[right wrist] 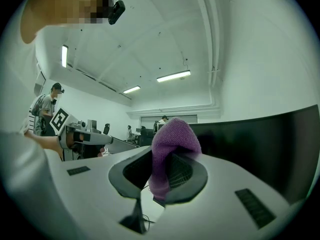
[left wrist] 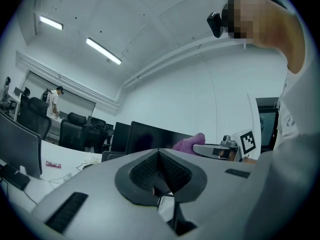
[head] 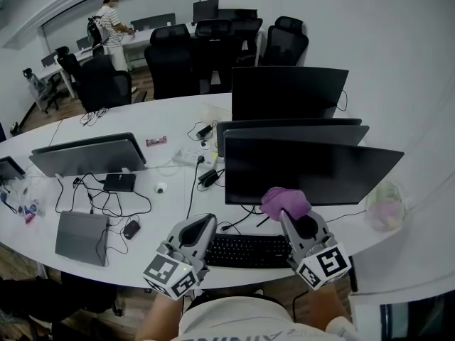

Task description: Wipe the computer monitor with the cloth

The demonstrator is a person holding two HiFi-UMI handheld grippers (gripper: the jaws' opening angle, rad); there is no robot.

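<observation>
1. My right gripper [head: 291, 220] has its fingers [right wrist: 186, 173] closed on the purple cloth [right wrist: 173, 143]. A rounded wad stands up past the tips and a tail hangs down between the pads.
2. The cloth is just in front of the lower edge of the nearest monitor [head: 313, 168], above the keyboard [head: 245, 251]. I can't tell whether it is touching the glass.
3. My left gripper [head: 201, 224] has its fingers [left wrist: 176, 172] pressed together with nothing between them. It hovers over the near edge of the counter [head: 178, 119], left of the keyboard.
4. I'd say the wiping proper has barely begun. To do it well I should lead with the soft wad, angling the gripper so no hard fingertip meets the screen.
5. Pressure should be light. A thin panel on a stand will likely rock back if I push.
6. I'd work in overlapping side-to-side passes from the top edge downward, so that no strip is missed.
7. The free left gripper could steady the bezel if the monitor wobbles.
8. The grip looks firm, but dragging could tug the cloth loose, so I'd go slowly.
</observation>
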